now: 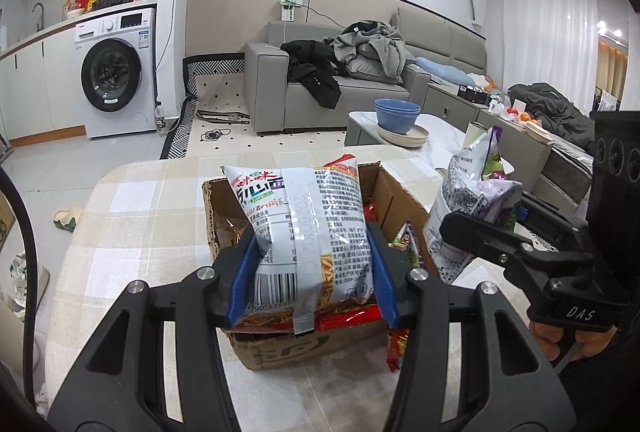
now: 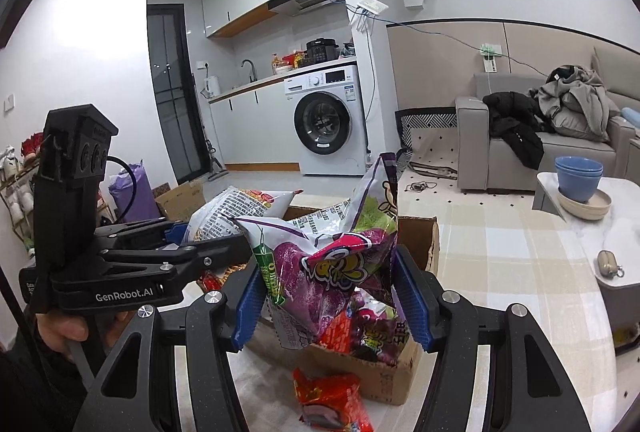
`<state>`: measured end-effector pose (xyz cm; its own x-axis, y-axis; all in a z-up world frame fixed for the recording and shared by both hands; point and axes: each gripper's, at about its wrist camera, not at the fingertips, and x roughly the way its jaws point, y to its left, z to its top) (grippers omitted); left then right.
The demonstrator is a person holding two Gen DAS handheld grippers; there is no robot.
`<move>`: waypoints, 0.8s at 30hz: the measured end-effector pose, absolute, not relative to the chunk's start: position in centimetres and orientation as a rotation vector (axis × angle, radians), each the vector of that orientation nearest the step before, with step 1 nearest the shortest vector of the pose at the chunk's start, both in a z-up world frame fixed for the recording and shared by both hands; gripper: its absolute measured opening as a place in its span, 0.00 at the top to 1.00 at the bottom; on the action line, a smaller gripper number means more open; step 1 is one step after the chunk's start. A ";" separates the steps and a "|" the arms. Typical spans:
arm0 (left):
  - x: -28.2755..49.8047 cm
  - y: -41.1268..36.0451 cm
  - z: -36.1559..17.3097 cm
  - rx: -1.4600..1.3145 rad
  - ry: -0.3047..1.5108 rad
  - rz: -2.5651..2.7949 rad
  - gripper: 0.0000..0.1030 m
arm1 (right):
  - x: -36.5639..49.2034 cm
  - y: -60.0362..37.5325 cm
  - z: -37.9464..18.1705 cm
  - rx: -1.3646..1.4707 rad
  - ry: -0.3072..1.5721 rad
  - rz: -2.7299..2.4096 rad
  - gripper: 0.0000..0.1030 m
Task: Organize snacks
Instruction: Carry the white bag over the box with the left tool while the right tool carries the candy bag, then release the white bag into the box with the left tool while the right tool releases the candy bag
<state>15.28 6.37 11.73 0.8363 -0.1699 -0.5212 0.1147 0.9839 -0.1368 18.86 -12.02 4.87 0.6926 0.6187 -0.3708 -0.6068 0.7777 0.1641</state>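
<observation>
Table: wide top under a beige-and-white checked cloth (image 1: 132,216); holds the box. Left cam shows its near-left part, right cam the far-right side.
Box: 1 open brown corrugated cardboard box (image 1: 276,350), flaps up, w/ snack packs inside; both bags hang over it.
Left-cam only: grey-white crisp bag back w/ barcode, printed date and dense text; right gripper seen side-on w/ person's hand (image 1: 568,340) under it.
Right-cam only: small red foil snack pack (image 2: 332,402) lying on cloth just beside box's near wall; olive earbud-type case (image 2: 610,263) on white marble side table; left gripper side-on, "GenRobot.AI" on it.
Bowls: 2 blue bowls, stacked (image 1: 397,113), on a beige plate, side table beyond.
Bags held: 2.
Left gripper (image 1: 310,272): black frame, blue pads, narrow-ish, clamped on the big grey-white pillow-shaped stick-snack bag (image 1: 304,232); bag upright, puffy, centre seam facing cam, clear strip low down shows orange sticks; held above box.
Right gripper (image 2: 332,296): same build, pads pinching the crumpled purple-and-green foil snack bag (image 2: 320,272); bag creased, top corner poking up, over box's near-right part.
Loose packs in box: red and purple ones seen; count can't tell.
</observation>
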 end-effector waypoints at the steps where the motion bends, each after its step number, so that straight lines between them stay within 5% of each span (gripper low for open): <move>1: 15.6 6.4 11.5 -0.101 0.561 -0.150 0.54 | 19.2 -11.9 4.8 0.031 0.430 0.686 0.41; 21: 20.8 4.2 8.0 -0.036 0.613 -0.102 0.53 | 21.9 -10.0 3.7 -0.018 0.475 0.646 0.37; 22: 20.8 4.1 8.0 -0.030 0.613 -0.097 0.51 | 21.8 -9.9 3.7 -0.033 0.471 0.639 0.34; 24: 20.9 3.9 7.9 -0.019 0.609 -0.090 0.42 | 21.4 -10.0 3.8 -0.044 0.459 0.632 0.12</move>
